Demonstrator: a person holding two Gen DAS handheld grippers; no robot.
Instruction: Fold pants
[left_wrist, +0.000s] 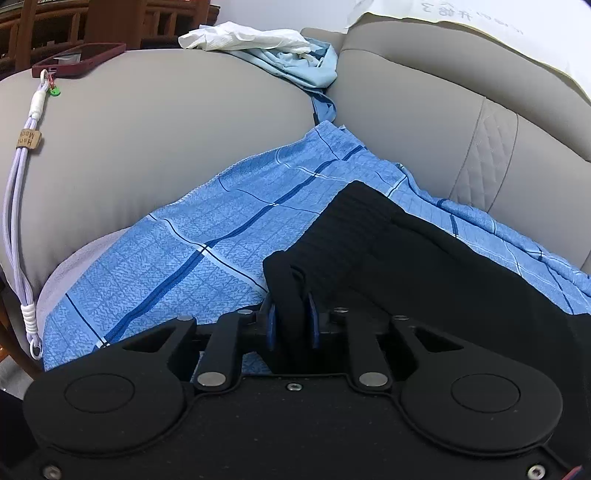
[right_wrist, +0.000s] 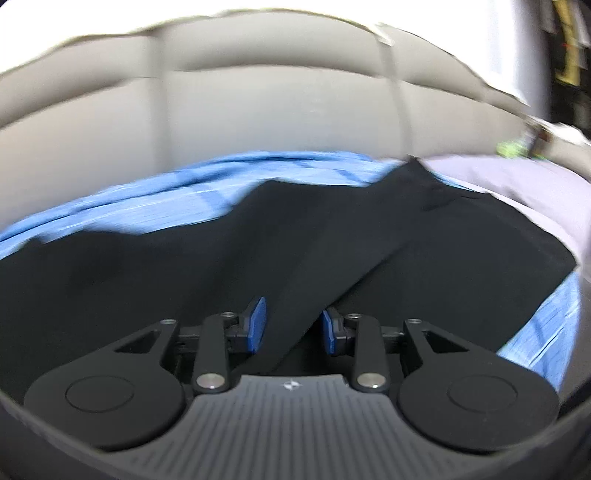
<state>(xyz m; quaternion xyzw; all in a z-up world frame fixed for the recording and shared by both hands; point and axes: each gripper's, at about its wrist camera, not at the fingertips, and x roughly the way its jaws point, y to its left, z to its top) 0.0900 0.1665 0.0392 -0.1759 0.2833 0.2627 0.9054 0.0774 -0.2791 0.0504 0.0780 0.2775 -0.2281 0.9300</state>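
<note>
The black pants (left_wrist: 424, 266) lie on a blue checked cloth (left_wrist: 192, 240) on a grey sofa. My left gripper (left_wrist: 291, 317) is shut on the ribbed waistband corner of the pants, which bunches between its blue pads. In the blurred right wrist view the pants (right_wrist: 258, 240) spread across the cloth (right_wrist: 147, 192). My right gripper (right_wrist: 293, 325) has its blue pads apart, with a fold of the black fabric lying between them; neither pad presses on it.
A red-cased phone (left_wrist: 79, 59) with a lilac strap (left_wrist: 22, 192) lies on the sofa cushion (left_wrist: 147, 122) at the far left. A white cloth (left_wrist: 243, 37) and a light blue garment (left_wrist: 295, 62) sit at the back. The sofa backrest (right_wrist: 258, 103) rises behind.
</note>
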